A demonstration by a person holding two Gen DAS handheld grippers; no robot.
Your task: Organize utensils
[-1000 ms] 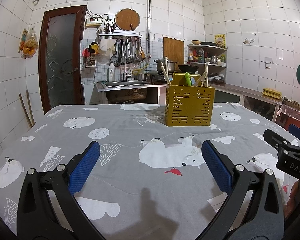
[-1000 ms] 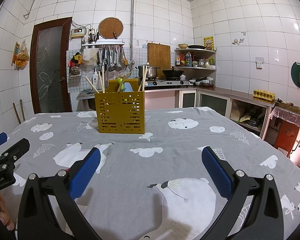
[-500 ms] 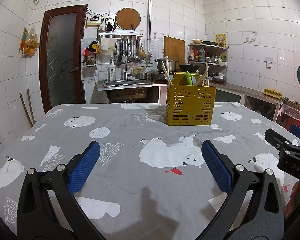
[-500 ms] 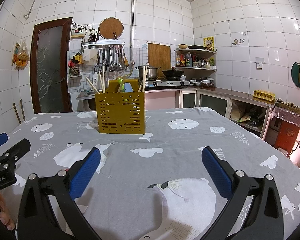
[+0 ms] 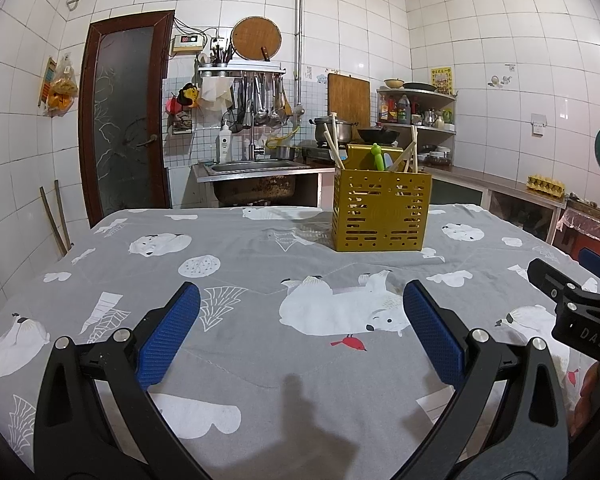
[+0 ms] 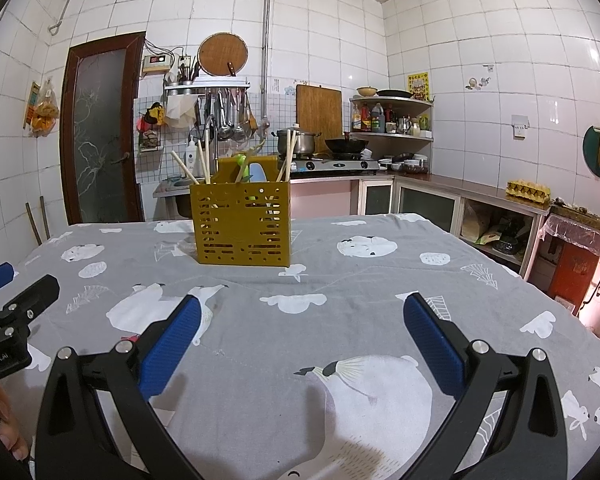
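Note:
A yellow slotted utensil holder [image 5: 381, 212] [image 6: 242, 228] stands upright on the far half of the table. Several wooden chopsticks [image 5: 333, 146] [image 6: 202, 158] and a green-handled utensil [image 5: 377, 156] [image 6: 242, 164] stick out of its top. My left gripper [image 5: 300, 320] hovers low over the near part of the table, open, with nothing between its blue pads. My right gripper [image 6: 300, 324] is likewise open and empty, well short of the holder. Each gripper shows at the edge of the other's view.
A grey tablecloth [image 5: 260, 264] printed with polar bears covers the table. Behind it are a steel sink [image 5: 256, 168], a rack of hanging ladles [image 5: 260, 100], a stove with a pot and wok [image 6: 332, 148], and a counter along the right wall [image 6: 480, 192].

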